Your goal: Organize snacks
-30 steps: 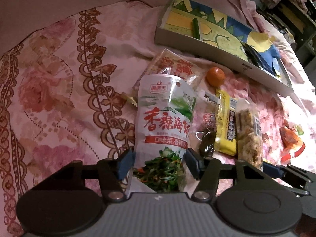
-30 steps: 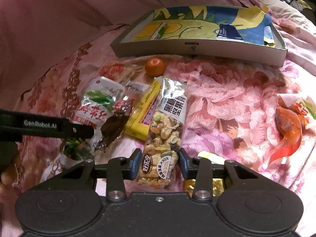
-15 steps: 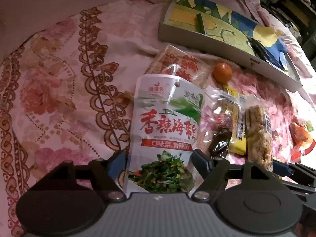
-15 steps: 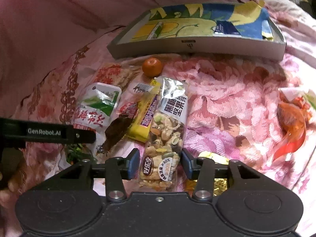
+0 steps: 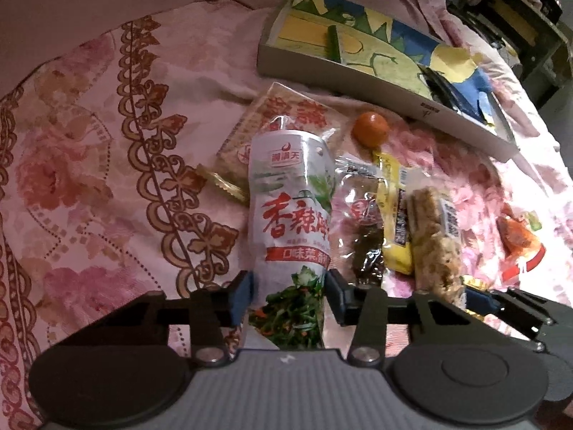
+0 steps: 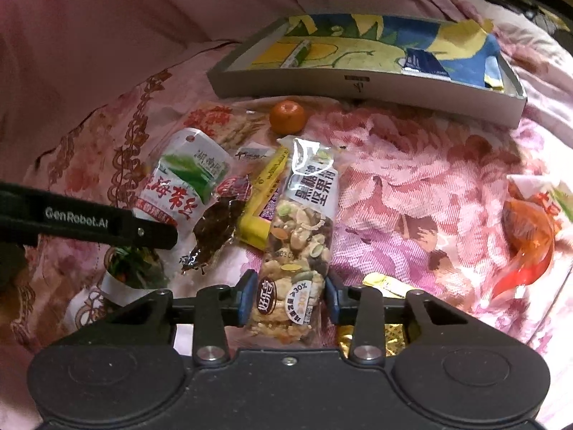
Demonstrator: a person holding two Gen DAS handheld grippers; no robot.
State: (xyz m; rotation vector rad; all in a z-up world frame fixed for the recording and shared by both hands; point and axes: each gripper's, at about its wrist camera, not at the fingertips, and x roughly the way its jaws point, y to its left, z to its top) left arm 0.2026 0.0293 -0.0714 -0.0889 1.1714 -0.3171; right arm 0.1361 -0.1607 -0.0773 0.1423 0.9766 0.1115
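Pink flowery bedspread (image 5: 89, 186) is carrying the whole mess of snacks. Left gripper (image 5: 288, 295) is sitting over the bottom end of the seaweed packet (image 5: 295, 215), and its jaws have just been closing in, with the blue pads now squeezing the packet's sides so it's bowing into a tube. Right gripper (image 6: 288, 299) is doing the same on the nut bar (image 6: 302, 236): jaws have just been narrowing, pads pressing both edges of the wrapper's lower end.

Lying between those two packets are a clear bag of dark dried stuff (image 6: 215, 229) and a yellow bar (image 6: 263, 200), tucked partly under the nut bar. Just past them a cracker pack (image 5: 283, 122) is peeking out from under the seaweed packet, with a small orange (image 6: 287, 117) beside it. Further back the grey tray (image 6: 358, 84) with the cartoon lining is sitting toward the far edge of the bed. An orange-red bag (image 6: 526, 236) is lying way off at the right edge, and some gold wrappers (image 6: 386, 283) are poking out just behind the right gripper.
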